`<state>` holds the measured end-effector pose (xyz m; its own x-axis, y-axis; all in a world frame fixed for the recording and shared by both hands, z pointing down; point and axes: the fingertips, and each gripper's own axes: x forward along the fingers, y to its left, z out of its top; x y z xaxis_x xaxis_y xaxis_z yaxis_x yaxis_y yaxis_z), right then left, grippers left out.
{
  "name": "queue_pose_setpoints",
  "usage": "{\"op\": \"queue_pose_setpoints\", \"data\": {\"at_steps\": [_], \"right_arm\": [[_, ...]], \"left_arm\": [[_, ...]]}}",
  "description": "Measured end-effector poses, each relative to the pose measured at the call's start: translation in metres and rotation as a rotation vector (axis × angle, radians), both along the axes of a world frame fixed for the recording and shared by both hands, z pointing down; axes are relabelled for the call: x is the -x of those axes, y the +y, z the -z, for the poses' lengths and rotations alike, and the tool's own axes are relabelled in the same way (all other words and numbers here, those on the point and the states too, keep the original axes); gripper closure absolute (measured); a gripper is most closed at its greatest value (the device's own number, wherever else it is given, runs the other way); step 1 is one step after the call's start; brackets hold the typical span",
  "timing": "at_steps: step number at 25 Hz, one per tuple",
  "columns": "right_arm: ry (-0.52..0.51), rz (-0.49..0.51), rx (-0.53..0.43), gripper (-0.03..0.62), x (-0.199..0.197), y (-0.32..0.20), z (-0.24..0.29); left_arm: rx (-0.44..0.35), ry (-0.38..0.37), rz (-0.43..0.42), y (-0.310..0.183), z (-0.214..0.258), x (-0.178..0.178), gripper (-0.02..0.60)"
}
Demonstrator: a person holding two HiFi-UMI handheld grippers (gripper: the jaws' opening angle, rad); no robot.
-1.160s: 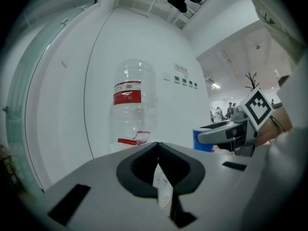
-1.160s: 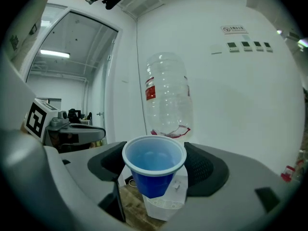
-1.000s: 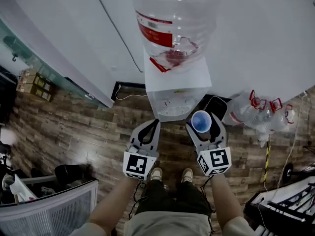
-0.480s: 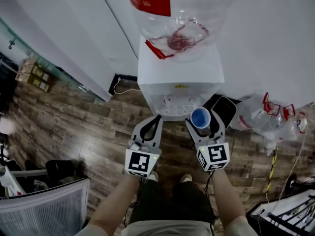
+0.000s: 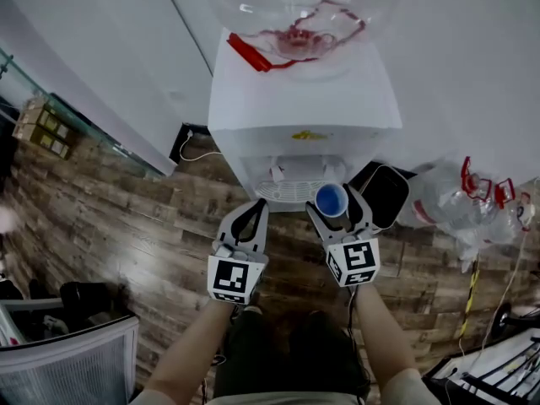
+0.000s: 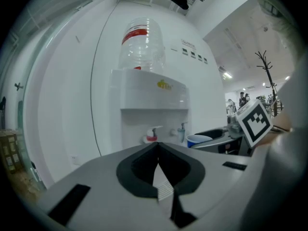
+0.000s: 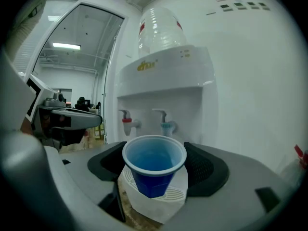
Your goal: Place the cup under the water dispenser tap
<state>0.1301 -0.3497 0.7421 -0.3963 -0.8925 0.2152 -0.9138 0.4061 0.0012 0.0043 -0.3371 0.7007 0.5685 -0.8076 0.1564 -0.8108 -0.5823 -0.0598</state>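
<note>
Blue cup [image 7: 154, 173] sits gripped upright in my right gripper [image 5: 334, 202]; left gripper [image 5: 251, 213] closed, empty. Approach step. Next: I ease cup forward under tap [image 7: 166, 125], above tray [image 5: 287, 192].

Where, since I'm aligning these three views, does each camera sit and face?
Head view: on the person's head, looking down at the water dispenser; shows forearms, left gripper, right gripper.
Left gripper view: on that gripper, facing the taps; shows its shut jaws.
Right gripper view: on that gripper, facing the taps; jaws hold the cup.
Shared: water dispenser and cup, in all three.
</note>
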Motion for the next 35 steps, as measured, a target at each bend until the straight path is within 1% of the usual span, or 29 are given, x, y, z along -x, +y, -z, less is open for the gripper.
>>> {"op": "queue_pose_setpoints", "data": {"at_steps": [4, 10, 13, 16, 21, 23, 26, 30, 33, 34, 35], "right_arm": [[0.009, -0.007, 0.012, 0.218, 0.001, -0.015, -0.041], [0.043, -0.020, 0.022, 0.218, -0.008, -0.038, -0.089], [0.028, -0.034, 0.026, 0.218, -0.013, -0.049, -0.106], [0.026, -0.039, 0.031, 0.217, -0.010, -0.056, -0.119], [0.039, -0.037, 0.013, 0.214, -0.004, -0.062, -0.125], [0.043, -0.037, 0.022, 0.199, -0.003, -0.062, -0.127], [0.061, -0.044, 0.053, 0.153, -0.004, -0.058, -0.128], [0.024, -0.064, 0.114, 0.116, -0.007, -0.049, -0.115], [0.018, -0.074, 0.141, 0.117, -0.011, -0.040, -0.090], [0.028, -0.077, 0.150, 0.125, -0.013, -0.037, -0.080], [0.045, -0.080, 0.159, 0.151, -0.015, -0.033, -0.070]], "left_arm": [[0.018, -0.001, 0.003, -0.013, -0.035, 0.000, 0.575], [0.033, -0.021, 0.033, -0.029, -0.072, 0.014, 0.575], [0.040, -0.018, 0.041, -0.029, -0.082, 0.017, 0.575], [0.048, -0.036, 0.033, -0.028, -0.092, 0.016, 0.575], [0.061, -0.048, 0.017, -0.028, -0.102, 0.010, 0.575], [0.067, -0.053, 0.013, -0.028, -0.102, 0.010, 0.575], [0.077, -0.054, 0.015, -0.027, -0.094, 0.012, 0.575], [0.098, -0.064, 0.015, -0.024, -0.073, 0.016, 0.575], [0.114, -0.069, 0.018, -0.020, -0.047, 0.018, 0.575], [0.118, -0.070, 0.017, -0.018, -0.037, 0.018, 0.575], [0.122, -0.071, 0.015, -0.016, -0.027, 0.019, 0.575]]}}
